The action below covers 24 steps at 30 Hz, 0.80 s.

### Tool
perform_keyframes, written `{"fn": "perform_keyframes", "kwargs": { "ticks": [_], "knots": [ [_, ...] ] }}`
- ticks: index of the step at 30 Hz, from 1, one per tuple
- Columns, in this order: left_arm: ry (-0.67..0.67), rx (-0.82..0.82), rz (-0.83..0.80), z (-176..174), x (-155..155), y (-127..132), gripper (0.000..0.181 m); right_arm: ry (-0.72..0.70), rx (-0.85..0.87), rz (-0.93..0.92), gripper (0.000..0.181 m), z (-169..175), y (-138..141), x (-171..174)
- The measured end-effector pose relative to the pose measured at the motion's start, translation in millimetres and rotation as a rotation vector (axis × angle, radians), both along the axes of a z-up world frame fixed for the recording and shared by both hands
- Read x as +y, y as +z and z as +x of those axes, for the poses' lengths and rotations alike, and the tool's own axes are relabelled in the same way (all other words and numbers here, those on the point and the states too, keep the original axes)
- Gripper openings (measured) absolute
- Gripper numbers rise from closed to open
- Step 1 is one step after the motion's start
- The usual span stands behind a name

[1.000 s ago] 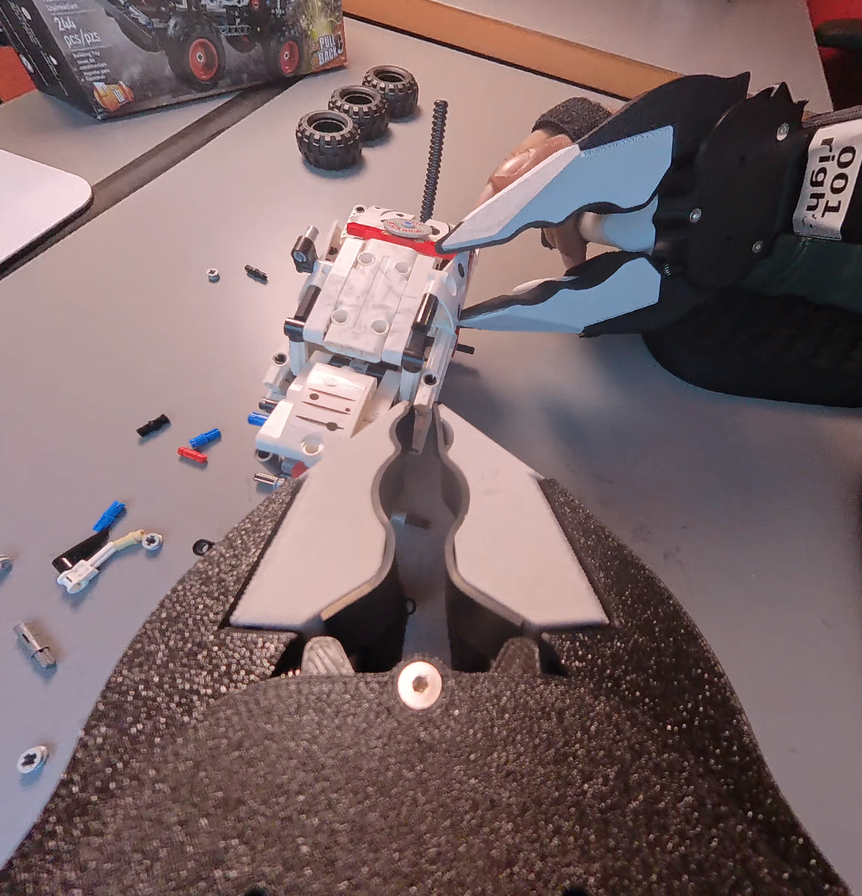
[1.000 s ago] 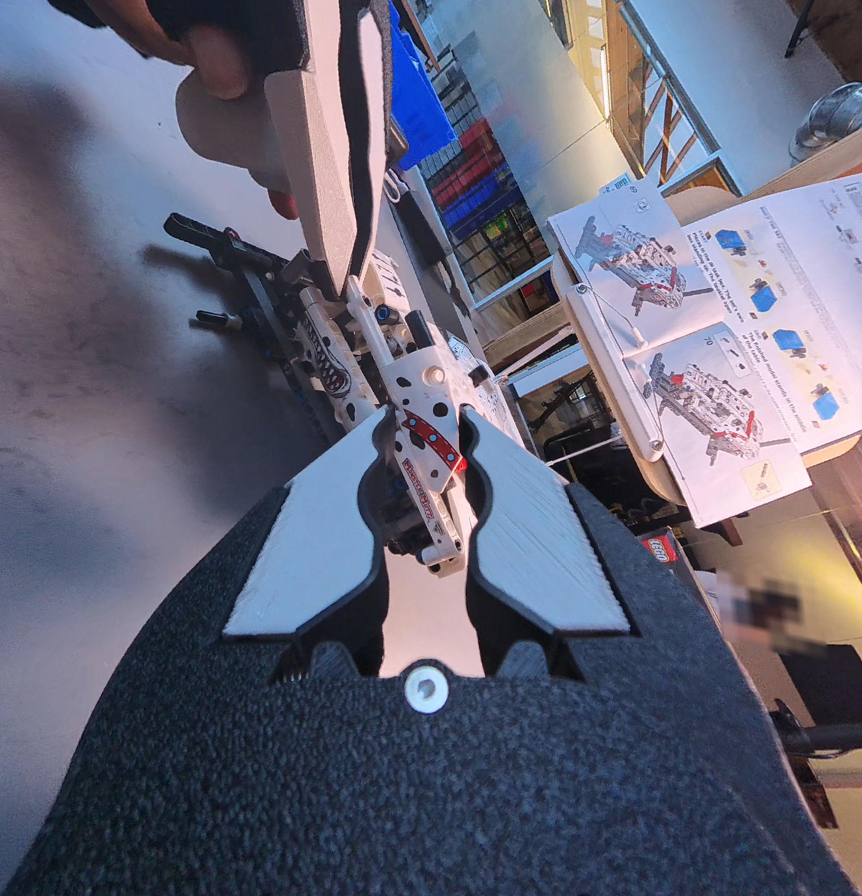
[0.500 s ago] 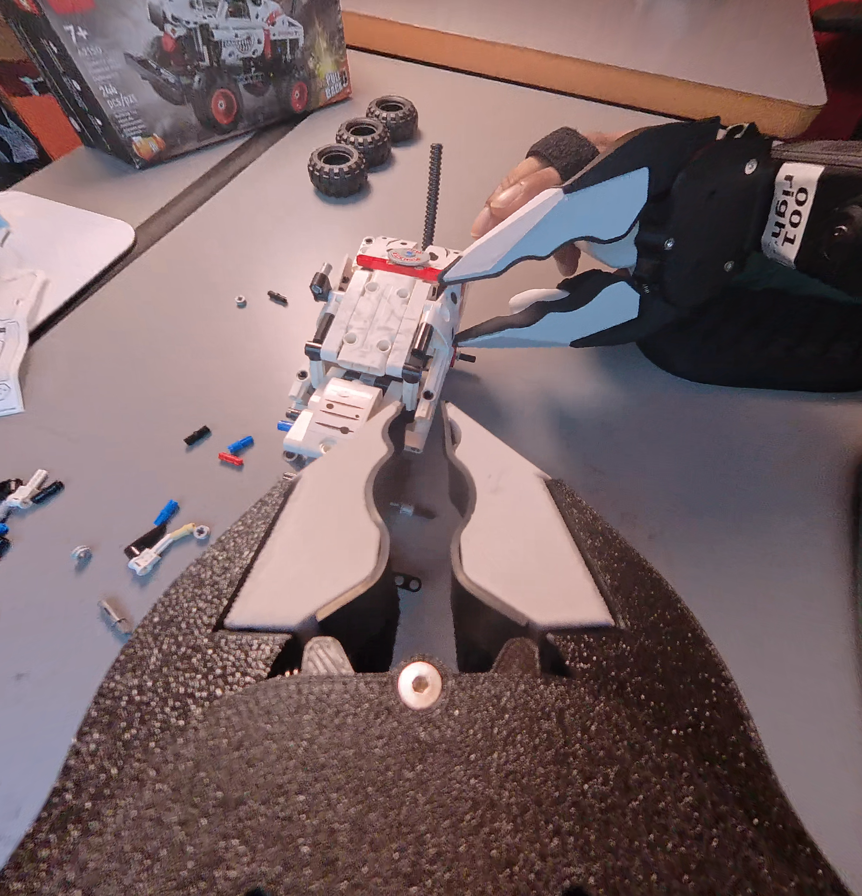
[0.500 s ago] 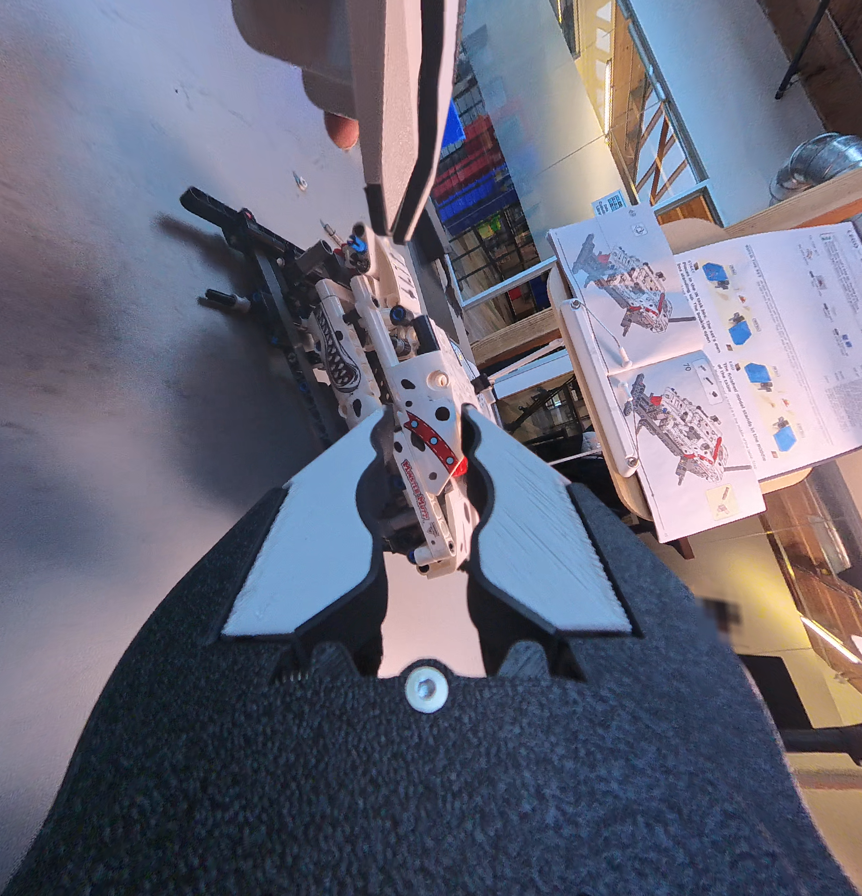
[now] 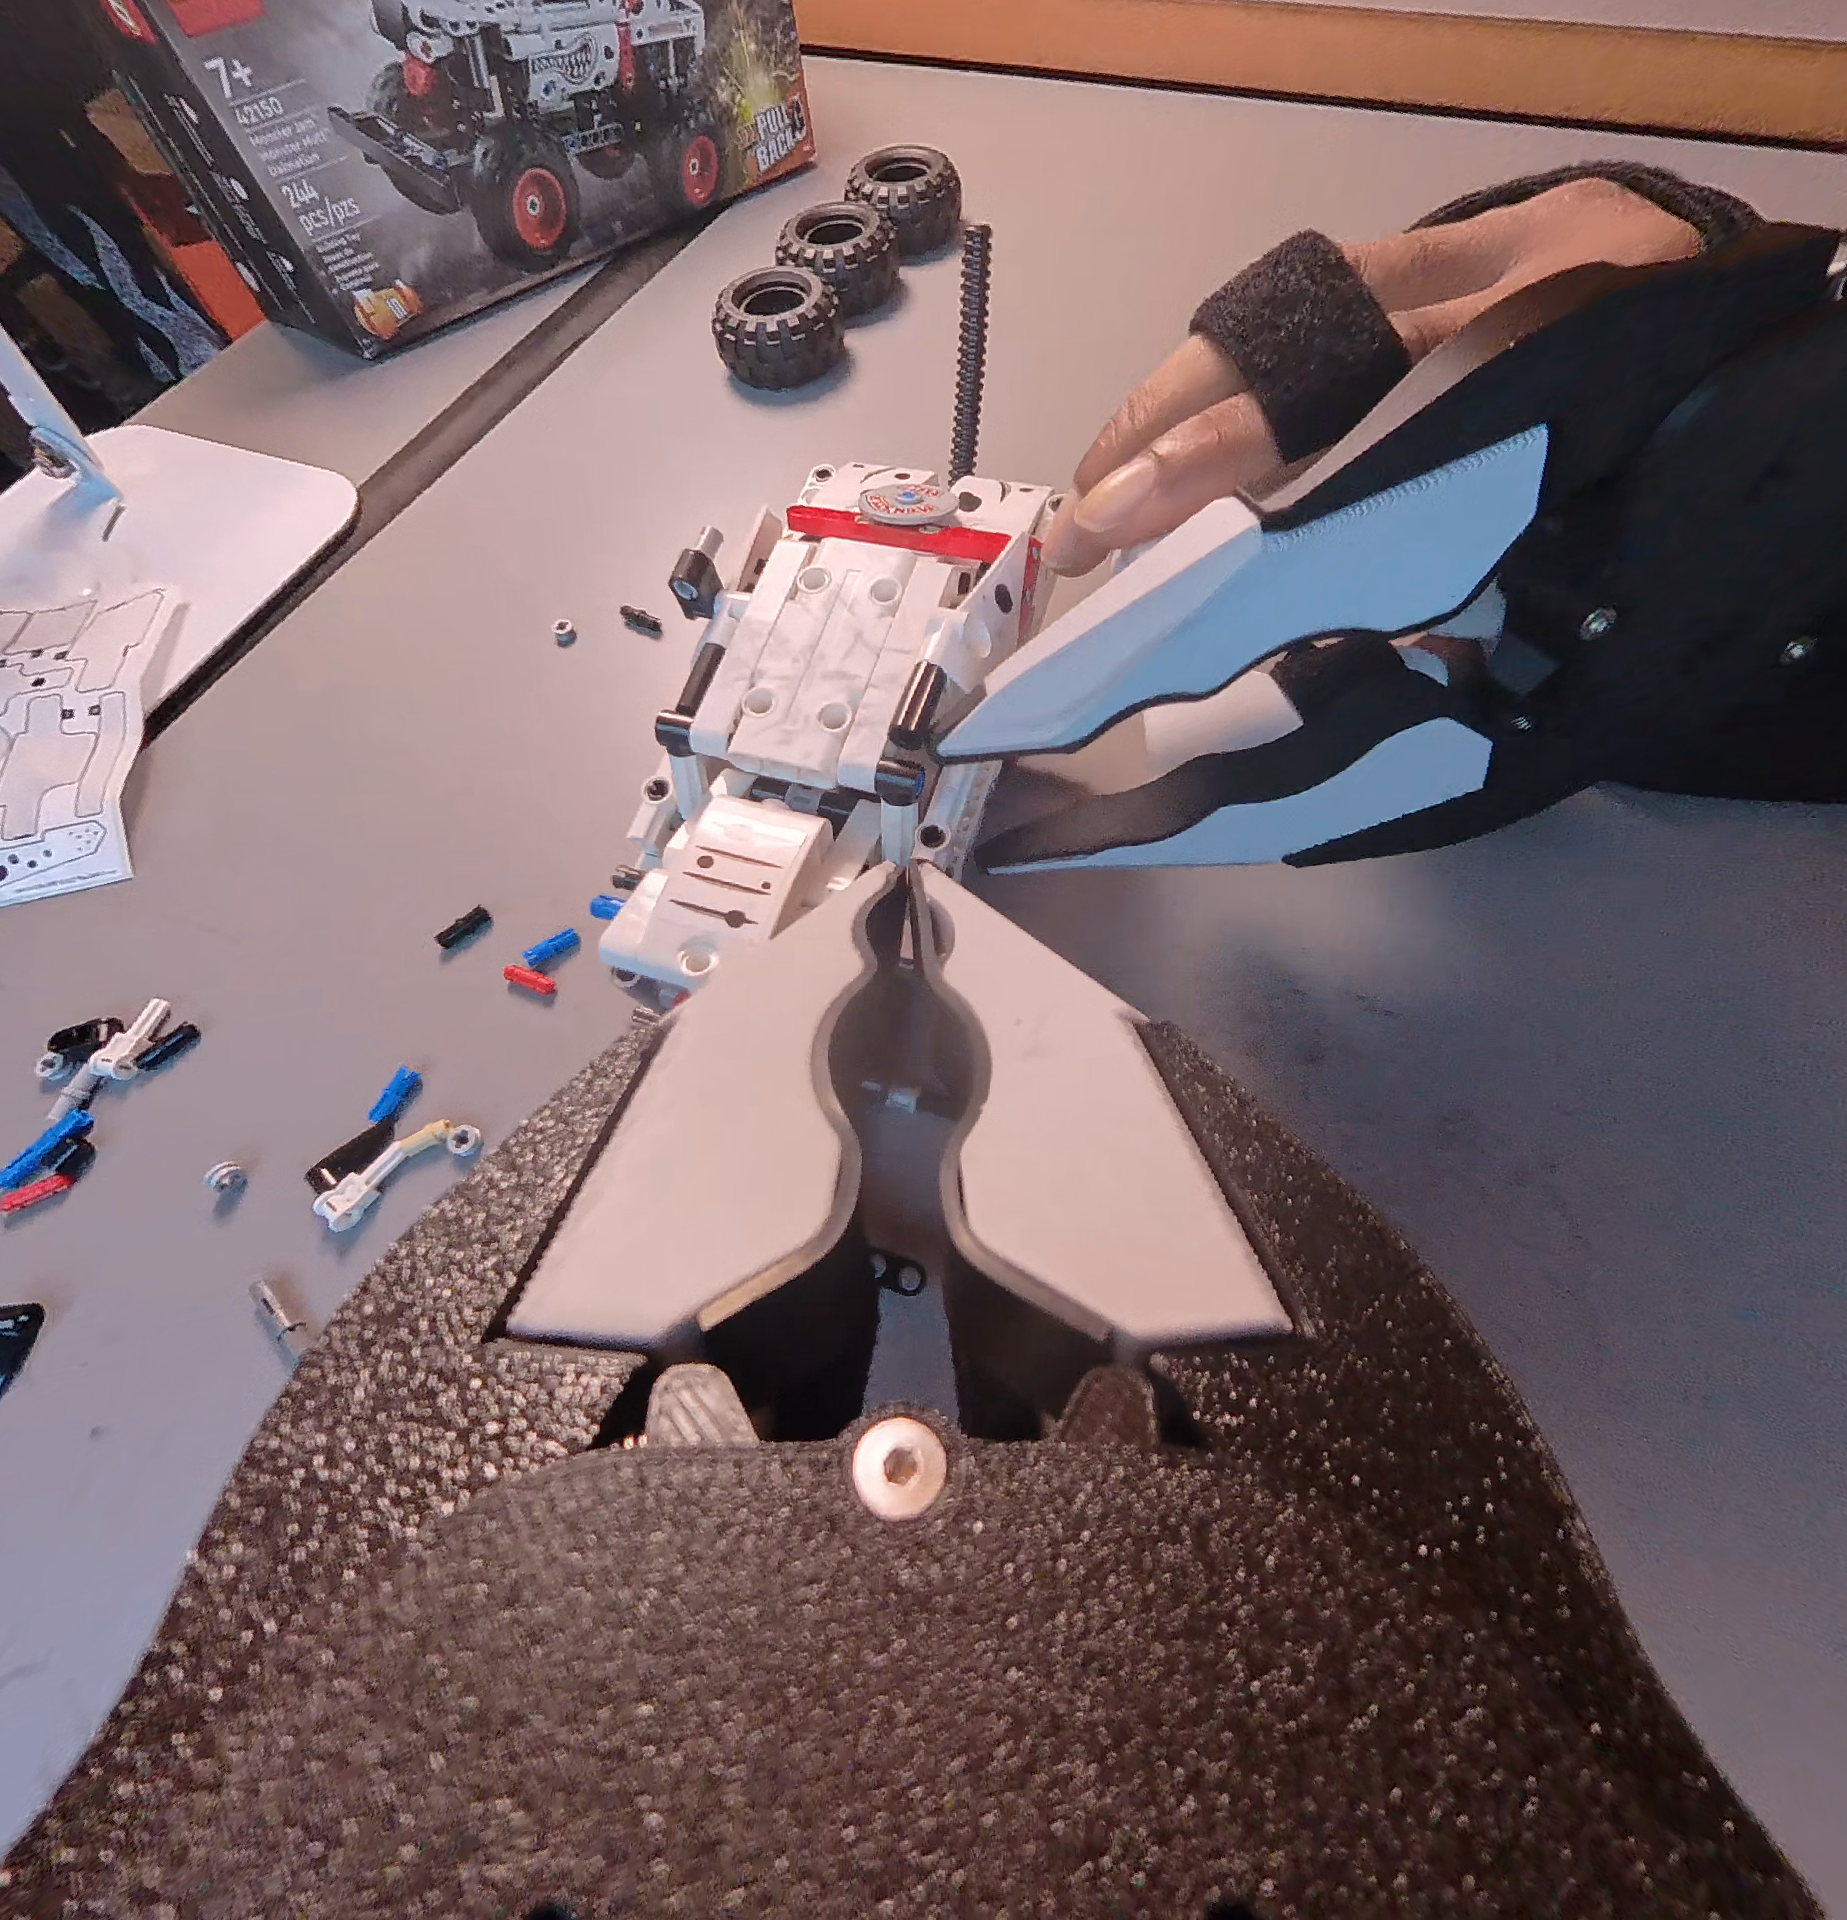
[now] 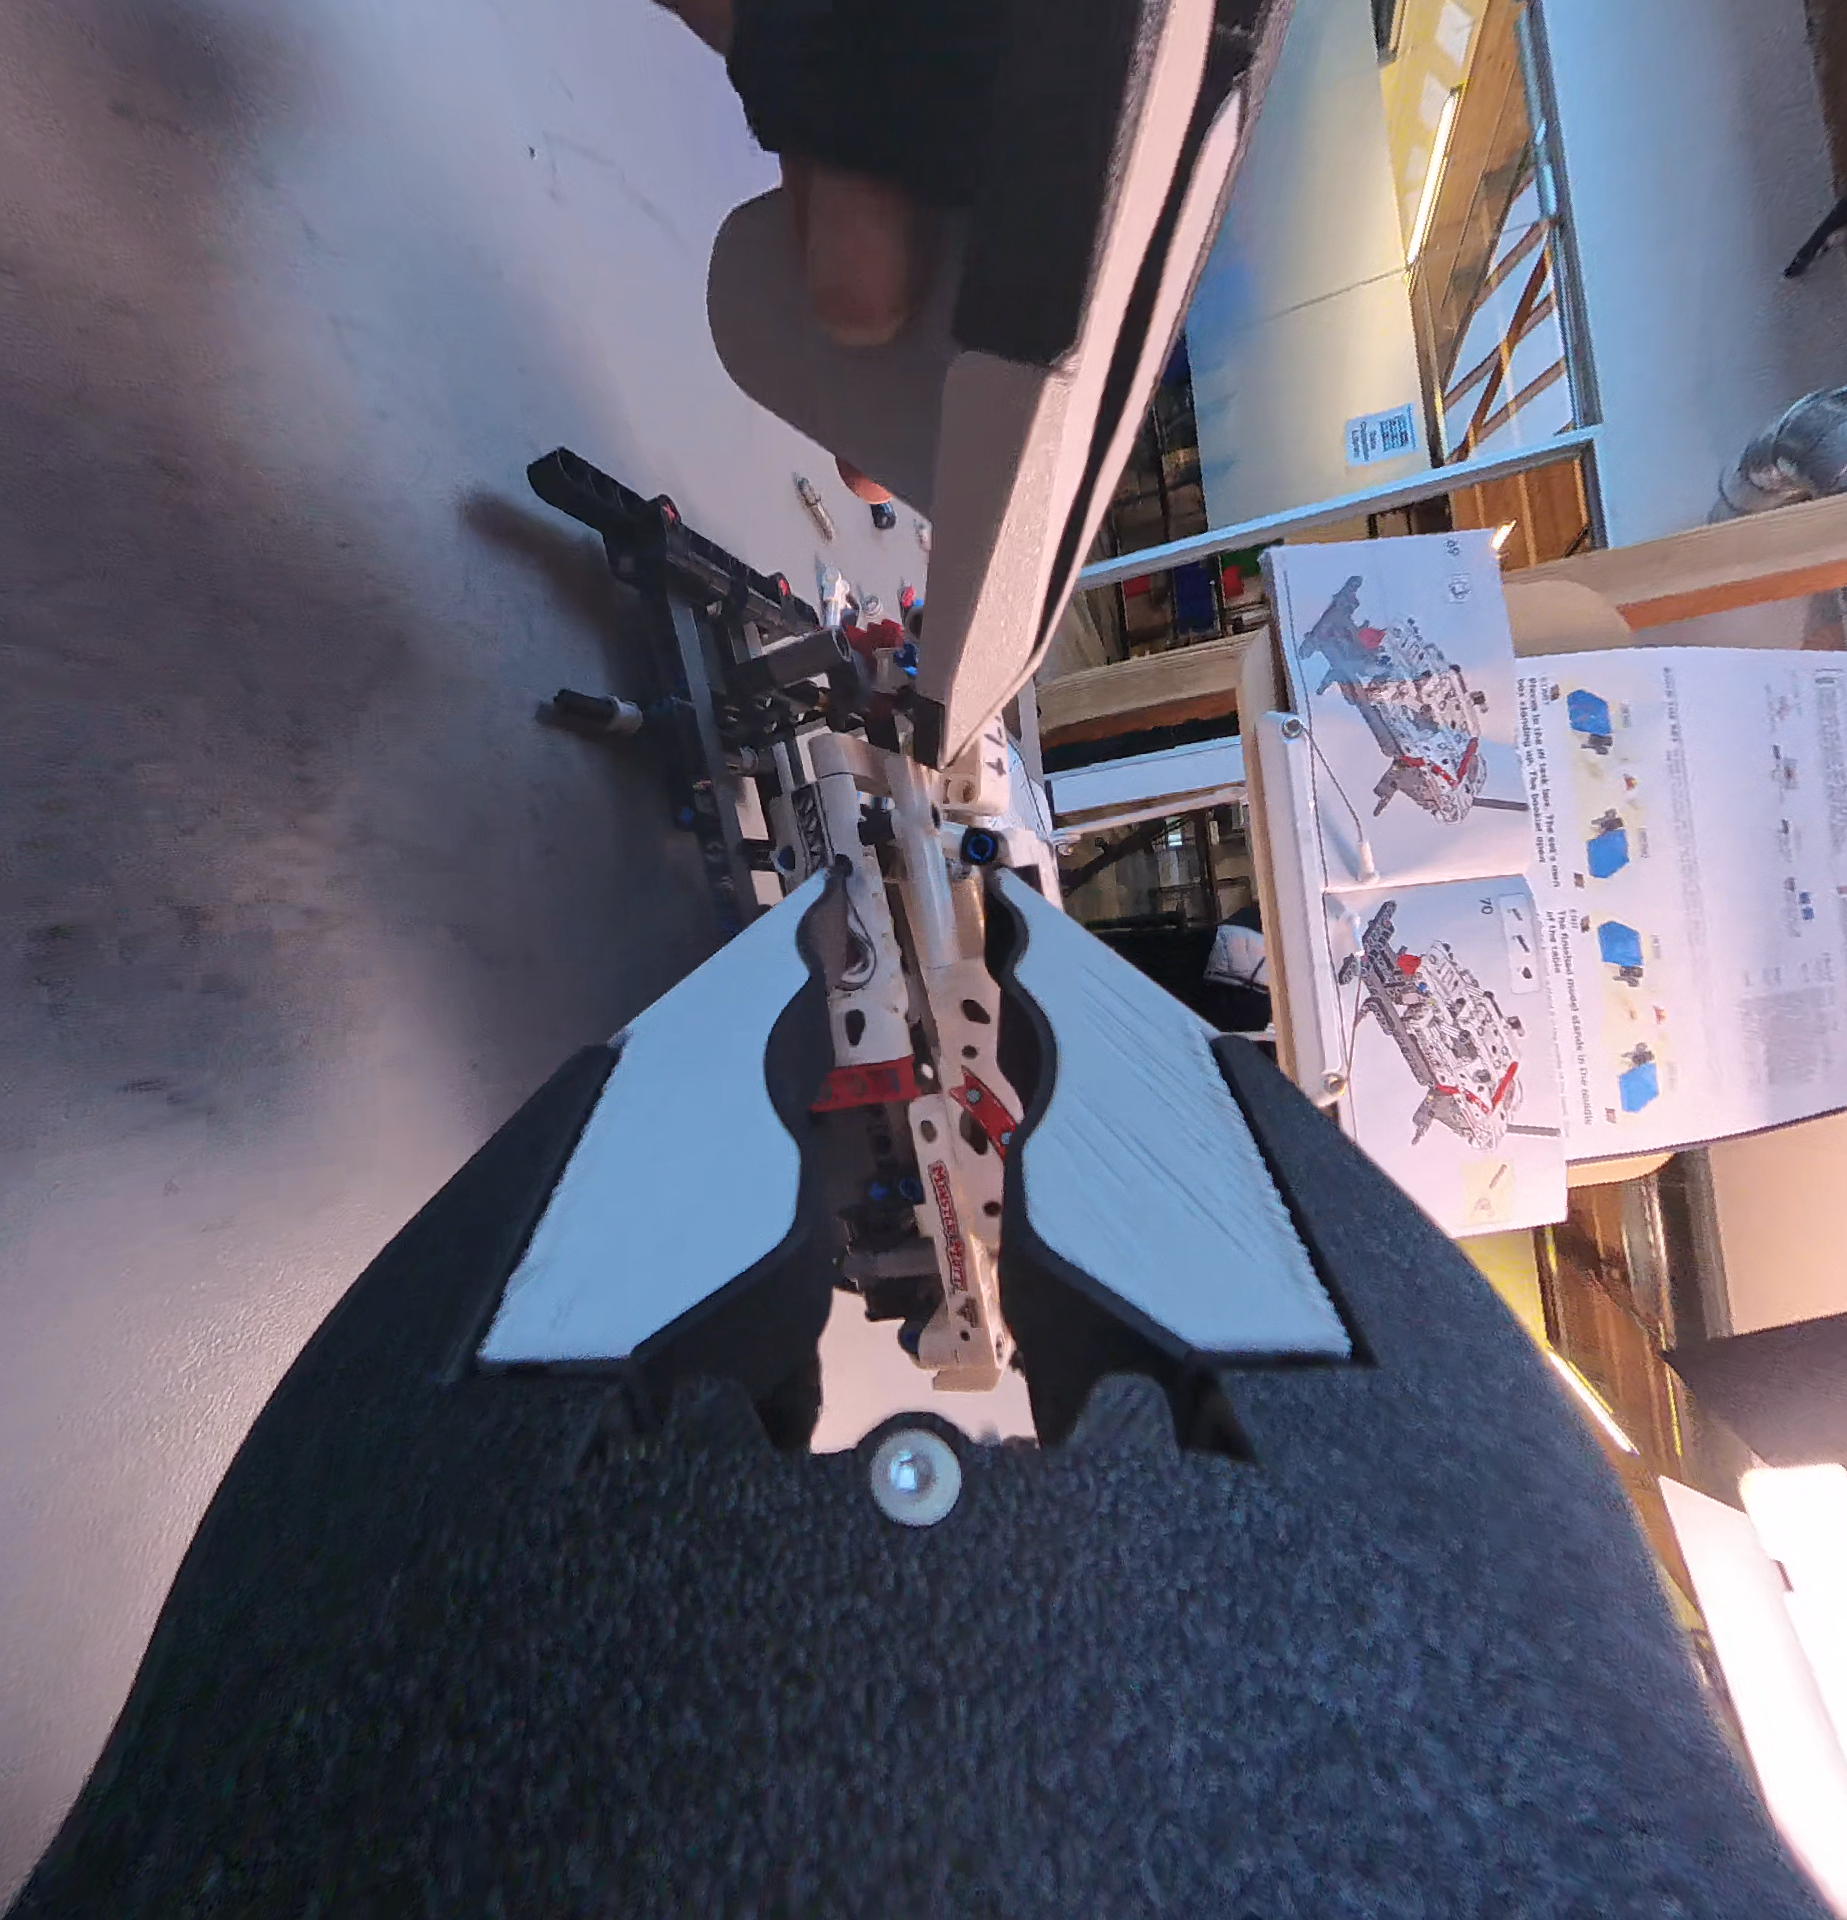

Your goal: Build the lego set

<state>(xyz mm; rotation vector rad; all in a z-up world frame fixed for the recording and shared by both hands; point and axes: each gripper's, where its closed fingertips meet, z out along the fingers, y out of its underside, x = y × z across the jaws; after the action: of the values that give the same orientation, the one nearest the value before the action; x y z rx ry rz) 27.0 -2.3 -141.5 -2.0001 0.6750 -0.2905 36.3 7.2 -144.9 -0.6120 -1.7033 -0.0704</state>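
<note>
The left gripper (image 5: 906, 883) has now squeezed onto a thin piece at the truck (image 5: 846, 717) front, while the right gripper (image 5: 976, 805) at 3 o'clock still pinches its side, so snapping on comes next.

I see a white truck (image 5: 825, 717) ahead of my left claw (image 5: 906, 883), black spots on its side and a red bar across the far end. Both claws carry pale grey fingers edged in black on speckled black bodies. Beyond the truck sit three black tyres (image 5: 834, 278). Left of my claw, blue, red, black and white pins (image 5: 399, 1143) dot the grey table (image 5: 1521, 1143).
</note>
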Motion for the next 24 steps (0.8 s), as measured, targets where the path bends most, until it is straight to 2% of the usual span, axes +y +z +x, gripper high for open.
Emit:
{"fn": "perform_keyframes", "kwargs": {
  "ticks": [5,9,11,13,17,20,22,24],
  "knots": [
    [0.014,-0.006,0.004,-3.4,1.1,-0.4,0.001,-0.009,-0.015,0.054,0.023,-4.0,-5.6,1.8],
    [-0.012,0.017,0.055,-14.6,-3.3,8.2,0.018,-0.025,-0.033,0.059,0.022,-5.7,-5.4,4.2],
    [-0.007,0.011,0.105,-28.4,-4.1,19.0,0.037,-0.037,-0.034,0.061,0.022,-6.7,-5.5,5.5],
    [0.004,0.035,0.119,-44.4,0.6,18.7,0.055,-0.031,-0.034,0.069,0.022,-6.8,-5.4,5.6],
    [-0.098,0.071,0.014,-45.8,15.8,-17.3,0.088,-0.022,-0.025,0.080,0.022,-7.0,-5.4,6.1],
    [-0.164,0.138,0.023,-34.1,26.2,-26.1,0.087,-0.029,-0.021,0.082,0.023,-6.7,-5.5,6.4],
    [-0.174,0.219,0.005,-31.7,34.3,-35.4,0.083,-0.030,-0.012,0.086,0.023,-7.3,-5.6,6.9],
    [-0.194,0.234,0.002,-28.2,38.4,-38.3,0.077,-0.041,-0.010,0.098,0.023,-6.8,-5.9,9.2]
  ]
}}
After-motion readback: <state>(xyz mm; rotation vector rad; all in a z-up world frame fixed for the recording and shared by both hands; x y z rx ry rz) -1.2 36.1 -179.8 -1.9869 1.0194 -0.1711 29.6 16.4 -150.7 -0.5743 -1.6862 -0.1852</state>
